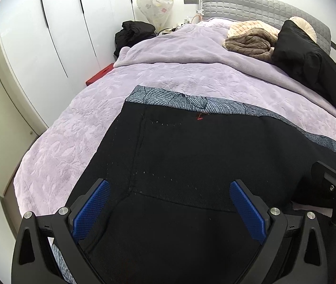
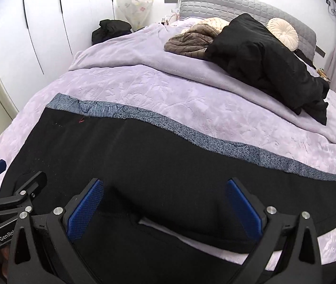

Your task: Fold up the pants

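Observation:
Black pants [image 1: 182, 156] with a grey patterned lining strip [image 1: 179, 100] along the far edge lie spread flat on the lilac bed cover [image 1: 73, 127]. In the right wrist view the pants [image 2: 168, 165] stretch from left to right, with the grey strip [image 2: 191, 137] behind. My left gripper [image 1: 169, 189] is open, its blue pads [image 1: 89, 210] hovering over the waist end. My right gripper [image 2: 164, 188] is open over the legs, holding nothing. Each gripper shows at the edge of the other's view.
A black garment pile [image 2: 267, 59], a brown blanket [image 2: 191, 40] and cushions [image 2: 283, 33] lie near the grey headboard [image 1: 258, 7]. White wardrobe doors [image 1: 49, 23] stand at left. A red box [image 1: 99, 74] sits beside the bed, with black clothes [image 1: 132, 34] behind.

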A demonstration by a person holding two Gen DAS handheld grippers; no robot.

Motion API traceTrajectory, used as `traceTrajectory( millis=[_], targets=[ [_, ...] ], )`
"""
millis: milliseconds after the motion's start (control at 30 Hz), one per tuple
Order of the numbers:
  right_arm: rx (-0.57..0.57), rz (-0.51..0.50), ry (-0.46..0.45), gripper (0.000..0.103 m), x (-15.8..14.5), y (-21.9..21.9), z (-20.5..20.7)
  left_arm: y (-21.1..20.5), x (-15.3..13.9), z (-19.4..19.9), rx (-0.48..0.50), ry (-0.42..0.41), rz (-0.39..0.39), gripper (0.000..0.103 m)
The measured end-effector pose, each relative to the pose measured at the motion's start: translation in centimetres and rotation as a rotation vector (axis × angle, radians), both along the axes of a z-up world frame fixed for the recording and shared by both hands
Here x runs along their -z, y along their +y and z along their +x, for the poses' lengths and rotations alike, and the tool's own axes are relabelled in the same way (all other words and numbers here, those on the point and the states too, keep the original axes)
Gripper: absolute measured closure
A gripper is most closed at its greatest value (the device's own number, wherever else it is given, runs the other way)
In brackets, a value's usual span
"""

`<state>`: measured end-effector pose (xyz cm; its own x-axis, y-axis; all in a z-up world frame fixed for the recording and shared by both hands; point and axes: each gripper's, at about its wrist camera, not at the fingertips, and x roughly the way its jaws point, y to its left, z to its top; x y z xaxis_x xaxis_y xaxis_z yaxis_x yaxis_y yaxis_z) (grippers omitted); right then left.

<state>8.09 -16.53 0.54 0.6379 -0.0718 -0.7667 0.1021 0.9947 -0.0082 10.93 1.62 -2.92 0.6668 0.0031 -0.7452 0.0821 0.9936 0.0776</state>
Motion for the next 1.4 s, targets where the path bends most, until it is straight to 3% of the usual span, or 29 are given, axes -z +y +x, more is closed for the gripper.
traceTrajectory(
  millis=[333, 467, 600, 700, 767, 867, 967, 1067, 1167, 1400],
  targets=[
    [0.033, 0.026, 0.094, 0.0, 1.9, -0.1, 3.3, -1.6, 0.3, 4.3, 0.032, 0.019, 0.068, 0.001],
    [0.048, 0.017, 0.143, 0.0, 3.6, -0.5, 4.6, -2.3, 1.7, 6.4, 0.049, 0.06, 0.039, 0.001],
    [0.055, -0.017, 0.207, 0.0, 5.3, -2.4, 4.8, -2.1, 4.1, 7.9, 0.05, 0.126, 0.104, 0.001],
    [0.066, 0.045, 0.19, 0.0, 5.0, -4.8, 4.4, -1.2, 4.3, 7.9, 0.06, 0.123, 0.053, 0.001],
    [0.013, 0.081, 0.15, 0.0, 4.1, -5.6, 4.6, -1.1, 4.1, 7.4, 0.071, 0.109, 0.062, 0.001],
    [-0.159, 0.038, 0.149, 0.0, 3.4, -5.0, 7.1, -0.9, 4.6, 7.1, 0.087, 0.129, 0.084, 0.001],
    [-0.279, 0.029, 0.195, 0.0, 4.7, -5.0, 10.4, -0.9, 4.9, 7.1, 0.088, 0.12, 0.072, 0.001],
    [-0.384, 0.15, 0.335, 0.0, 7.3, -5.0, 13.4, -1.9, 5.0, 7.2, 0.091, 0.104, 0.098, 0.001],
    [-0.436, 0.233, 0.43, 0.0, 10.2, -4.5, 14.9, -2.3, 5.3, 7.5, 0.091, 0.095, 0.111, 0.001],
    [-0.535, 0.18, 0.406, 0.002, 11.4, -0.9, 14.6, -2.5, 5.5, 8.1, 0.09, 0.098, 0.105, 0.001]
  ],
)
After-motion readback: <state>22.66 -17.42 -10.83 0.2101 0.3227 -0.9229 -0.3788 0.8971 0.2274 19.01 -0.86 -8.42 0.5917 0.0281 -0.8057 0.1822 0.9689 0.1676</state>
